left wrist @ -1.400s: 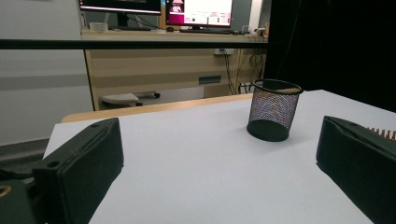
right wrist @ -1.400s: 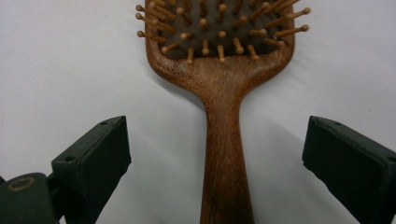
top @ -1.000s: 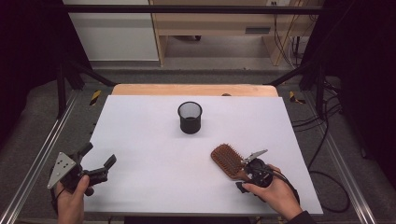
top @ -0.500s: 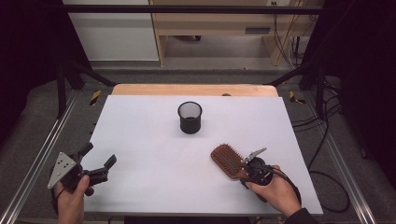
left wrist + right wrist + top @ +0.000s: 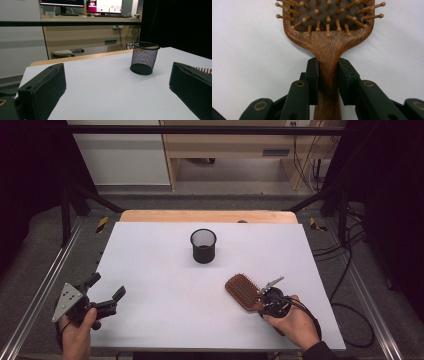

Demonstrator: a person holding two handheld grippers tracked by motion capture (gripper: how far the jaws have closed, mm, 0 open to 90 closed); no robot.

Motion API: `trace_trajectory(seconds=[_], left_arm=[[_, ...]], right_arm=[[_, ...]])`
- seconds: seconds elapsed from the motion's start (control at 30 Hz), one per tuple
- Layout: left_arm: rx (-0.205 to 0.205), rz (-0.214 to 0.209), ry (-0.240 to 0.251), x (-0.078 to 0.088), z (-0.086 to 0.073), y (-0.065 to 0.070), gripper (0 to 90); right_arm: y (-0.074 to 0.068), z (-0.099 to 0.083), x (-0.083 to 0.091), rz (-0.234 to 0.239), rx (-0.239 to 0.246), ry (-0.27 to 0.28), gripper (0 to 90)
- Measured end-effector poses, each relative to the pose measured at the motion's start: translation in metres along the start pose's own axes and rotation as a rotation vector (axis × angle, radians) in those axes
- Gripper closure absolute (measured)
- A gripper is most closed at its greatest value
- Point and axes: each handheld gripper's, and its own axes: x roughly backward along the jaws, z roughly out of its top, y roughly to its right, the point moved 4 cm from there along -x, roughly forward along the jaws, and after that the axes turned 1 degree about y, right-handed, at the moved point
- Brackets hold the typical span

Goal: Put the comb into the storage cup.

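The right gripper point(image 5: 264, 296), at five o'clock on the white table point(image 5: 150, 260), has its jaws pressed against both sides of the brown wooden paddle hairbrush point(image 5: 242, 291) handle, bristles up; brush and hand sit slightly lower than a second ago. The left gripper point(image 5: 106, 295), at eight o'clock, stays wide open and empty. The black mesh pen cup point(image 5: 203, 245) stands upright near centre, unmoved.

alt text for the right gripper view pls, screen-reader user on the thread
The right gripper has its two black jaws closed on the handle of a wooden hairbrush lying bristles-up on a white table. The brush head, set with wooden pins, runs off the top edge.
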Motion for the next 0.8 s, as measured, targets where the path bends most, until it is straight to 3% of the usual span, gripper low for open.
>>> trace_trajectory(seconds=[0.17,0.37,0.5,0.6,0.8], left_arm=[[0.003,-0.002,0.002,0.0,0.001,0.002,1.1],[0.008,-0.02,0.002,-0.002,0.004,0.009,1.2],[0.026,-0.067,-0.006,-0.01,0.012,0.026,1.3],[0.066,-0.129,-0.003,-0.022,0.021,0.04,1.4],[0.019,-0.206,-0.048,-0.053,0.038,0.074,1.7]], right_arm=[[0.0,-0.001,0.001,0.006,0.009,0.019,72.7],[0.001,0.0,0.002,0.001,0.011,0.096,72.7],[0.004,0.009,0.009,0.003,0.022,0.199,72.8],[0.008,0.017,0.016,0.002,0.016,0.289,72.8],[0.012,0.028,0.023,-0.011,0.0,0.447,72.8]])
